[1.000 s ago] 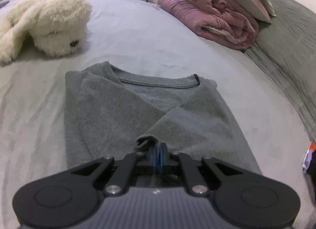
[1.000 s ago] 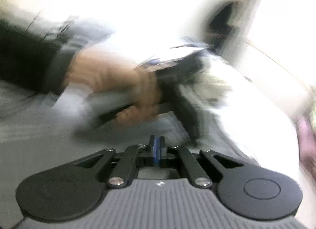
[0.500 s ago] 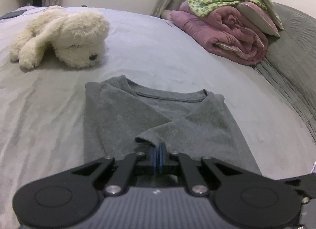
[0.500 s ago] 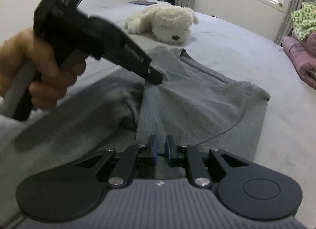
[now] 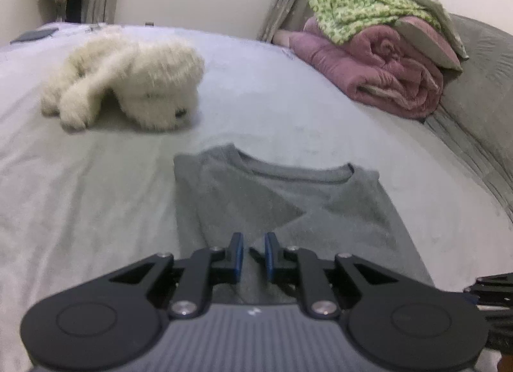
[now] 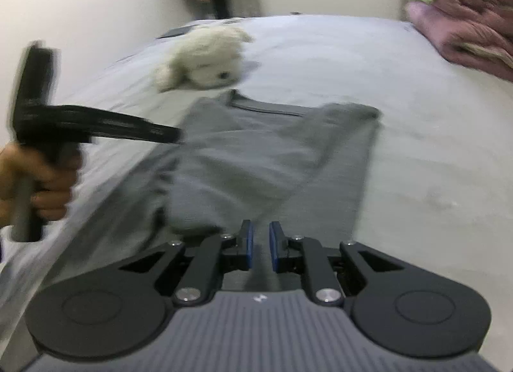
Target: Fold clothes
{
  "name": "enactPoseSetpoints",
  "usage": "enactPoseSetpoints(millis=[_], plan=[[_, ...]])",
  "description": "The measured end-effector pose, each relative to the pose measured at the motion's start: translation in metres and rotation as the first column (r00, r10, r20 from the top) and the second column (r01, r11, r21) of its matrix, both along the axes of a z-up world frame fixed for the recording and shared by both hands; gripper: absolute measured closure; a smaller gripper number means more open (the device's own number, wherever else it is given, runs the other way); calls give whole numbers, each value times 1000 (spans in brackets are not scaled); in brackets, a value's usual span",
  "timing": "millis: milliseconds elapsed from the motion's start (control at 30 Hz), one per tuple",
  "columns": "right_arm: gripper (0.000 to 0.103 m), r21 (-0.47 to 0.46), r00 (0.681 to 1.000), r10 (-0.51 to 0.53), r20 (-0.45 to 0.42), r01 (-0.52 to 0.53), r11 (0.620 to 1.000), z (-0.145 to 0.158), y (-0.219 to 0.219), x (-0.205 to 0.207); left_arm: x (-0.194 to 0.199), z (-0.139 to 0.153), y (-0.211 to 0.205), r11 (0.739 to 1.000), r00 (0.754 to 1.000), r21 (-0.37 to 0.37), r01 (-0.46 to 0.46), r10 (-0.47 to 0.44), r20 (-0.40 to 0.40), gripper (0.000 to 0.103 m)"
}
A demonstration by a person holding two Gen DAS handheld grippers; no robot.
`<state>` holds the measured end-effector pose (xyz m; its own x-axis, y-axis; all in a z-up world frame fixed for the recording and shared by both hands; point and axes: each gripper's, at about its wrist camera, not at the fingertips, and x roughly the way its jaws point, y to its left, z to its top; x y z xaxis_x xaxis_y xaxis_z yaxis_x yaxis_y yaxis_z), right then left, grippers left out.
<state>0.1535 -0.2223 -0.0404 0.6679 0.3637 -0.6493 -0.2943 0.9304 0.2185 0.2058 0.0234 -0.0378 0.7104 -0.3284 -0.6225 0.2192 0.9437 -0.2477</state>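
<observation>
Matt grey knit cloth with a faintly fuzzy nap and a ribbed collar on the shirt (image 5: pixel 282 208). Soft, smooth pale cloth, slightly rumpled, over the bed (image 5: pixel 96 205). Shaggy cream plush on the toy dog (image 5: pixel 134 80). Puffy mauve quilting on the rolled duvet (image 5: pixel 378 70); thin printed green cloth (image 5: pixel 362 6) above. Matt black plastic, bright metal screws and blue pads on the left gripper (image 5: pixel 253 256) and the right gripper (image 6: pixel 260 245).

Plain grey shirt (image 5: pixel 279 208) at centre on a pale grey bed (image 5: pixel 80 211). Cream-white plush dog (image 5: pixel 134 83) at 10 o'clock. Mauve-pink quilt (image 5: pixel 384 74) at 2 o'clock, topped by green-patterned yellow-green cloth (image 5: pixel 362 6). Black grippers, blue-padded jaws.
</observation>
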Motion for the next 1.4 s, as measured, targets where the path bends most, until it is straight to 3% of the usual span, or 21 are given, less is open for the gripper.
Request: enactPoseSetpoints(millis=[133,233,333,433,500,633,733,867,1000,1100,1233,1400], plan=[[87,114,995,-103,-7,103,988,7,-29,13,-18,14,-24,992,991,24,121,-122,55,87],[84,225,976,-212,-56,219,949,6,-57,49,-27,13,-48,981,979,26,193,-194,58,85],[83,299,961,-253,-113,276,914,-3,-76,95,-40,2,-71,964,964,77,253,-258,60,83],[66,344,939,-288,-189,338,876,-15,-88,128,-45,-12,-86,944,953,164,287,-299,49,81],[67,311,928,-310,-205,362,879,-21,-89,144,-37,-22,-82,948,963,179,262,-269,15,81],[96,227,935,-318,-159,348,910,-24,-78,162,-39,-27,-74,950,960,149,273,-279,25,80],[99,116,949,-299,-98,310,944,-23,-61,169,-40,-32,-75,951,959,146,273,-281,37,80],[99,-19,955,-295,-40,294,955,-21,-45,169,-39,-29,-72,954,960,123,272,-277,29,80],[91,-125,932,-361,20,361,924,-15,-40,167,-43,-14,-60,948,952,111,298,-303,31,72],[83,-52,939,-342,31,343,938,-4,-49,147,-47,-3,-45,945,947,95,314,-319,45,69],[83,29,978,-209,18,208,978,5,-36,102,-51,3,-29,960,963,80,267,-269,11,69],[83,72,995,-99,11,98,993,3,-4,35,-75,11,-10,975,977,68,212,-211,-22,68]])
